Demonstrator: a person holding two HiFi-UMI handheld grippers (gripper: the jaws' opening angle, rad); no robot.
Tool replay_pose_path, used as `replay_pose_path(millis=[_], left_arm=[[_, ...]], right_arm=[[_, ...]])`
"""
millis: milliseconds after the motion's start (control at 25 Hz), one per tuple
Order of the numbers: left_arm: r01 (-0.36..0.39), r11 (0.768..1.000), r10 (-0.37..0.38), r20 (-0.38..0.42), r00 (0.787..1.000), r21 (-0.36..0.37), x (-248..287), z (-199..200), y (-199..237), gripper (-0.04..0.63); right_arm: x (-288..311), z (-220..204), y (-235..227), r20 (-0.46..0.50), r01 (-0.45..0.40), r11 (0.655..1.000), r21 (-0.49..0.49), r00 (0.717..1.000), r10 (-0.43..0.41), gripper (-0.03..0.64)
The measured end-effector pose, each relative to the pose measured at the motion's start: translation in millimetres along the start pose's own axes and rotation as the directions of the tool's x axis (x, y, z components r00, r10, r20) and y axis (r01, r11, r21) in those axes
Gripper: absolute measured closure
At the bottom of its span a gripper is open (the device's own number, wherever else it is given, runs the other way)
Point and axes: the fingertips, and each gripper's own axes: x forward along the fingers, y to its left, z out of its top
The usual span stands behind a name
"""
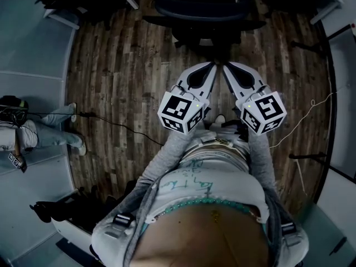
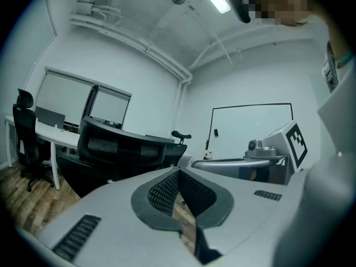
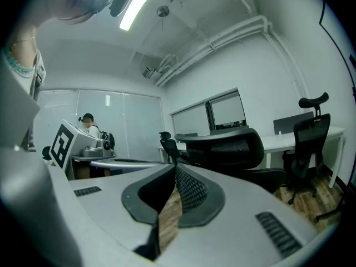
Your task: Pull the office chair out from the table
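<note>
- 2 grippers, both empty: my left gripper (image 1: pixel 213 65) and my right gripper (image 1: pixel 226 65) each have their jaws pressed together, holding nothing
- Both sets of tips sit side by side, very close to each other, in front of my body
- Both point roughly level toward the black office chair (image 1: pixel 208 7), which stands just ahead of the tips and apart from them
- Its curved backrest is nearest me, and a white table (image 3: pixel 281 139) shows beyond it
- Below is a wooden floor (image 1: pixel 111 65), and a person (image 1: pixel 39 129) stands well off to my left
</note>
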Motion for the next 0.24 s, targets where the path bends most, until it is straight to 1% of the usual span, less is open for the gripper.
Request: replay_pose_path(millis=[240], left_arm=[[0.004,1.000,-0.005,-0.007,1.000,-0.013,2.2,-4.5,-5.2,0.584]], right_arm=[[-3.3,-2.3,-0.9,-0.004,-0.009,1.000,0.000,1.000,0.009,0.591]])
